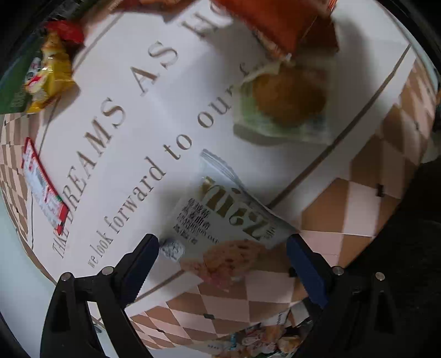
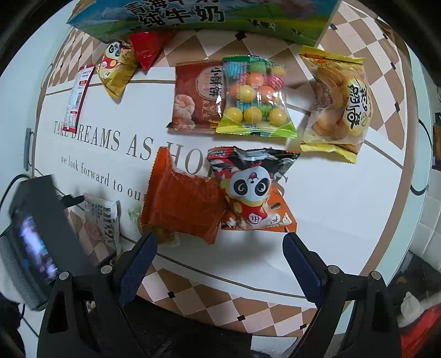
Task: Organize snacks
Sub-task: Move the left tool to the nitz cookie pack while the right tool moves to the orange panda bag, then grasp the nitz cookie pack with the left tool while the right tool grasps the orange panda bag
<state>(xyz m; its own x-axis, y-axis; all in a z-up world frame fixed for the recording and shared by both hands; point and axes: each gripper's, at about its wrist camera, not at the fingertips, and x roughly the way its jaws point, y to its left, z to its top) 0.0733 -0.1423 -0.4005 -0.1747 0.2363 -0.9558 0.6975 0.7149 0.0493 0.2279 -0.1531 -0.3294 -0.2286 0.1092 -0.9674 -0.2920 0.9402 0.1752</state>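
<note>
Several snack packets lie on a white mat with printed lettering (image 2: pixel 93 137). My left gripper (image 1: pixel 223 245) is open, its fingers on either side of a white oat-snack packet (image 1: pixel 231 214) on the mat's edge. A green-wrapped bun (image 1: pixel 286 107) and an orange packet (image 1: pixel 275 30) lie beyond it. My right gripper (image 2: pixel 220 245) is open and empty, just in front of the orange packet (image 2: pixel 182 203) and a panda packet (image 2: pixel 250 192). Farther back lie a brown cookie packet (image 2: pixel 195 96), a candy-ball bag (image 2: pixel 255 96) and a yellow pastry bag (image 2: pixel 341 102).
A milk carton box (image 2: pixel 206 16) stands at the back. A yellow panda packet (image 2: pixel 118 68), a red packet (image 2: pixel 148 46) and a red-and-white stick packet (image 2: pixel 78 96) lie at the back left. The left gripper's body with its screen (image 2: pixel 35 242) is at the left. The checkered tabletop (image 2: pixel 220 303) has its edge near me.
</note>
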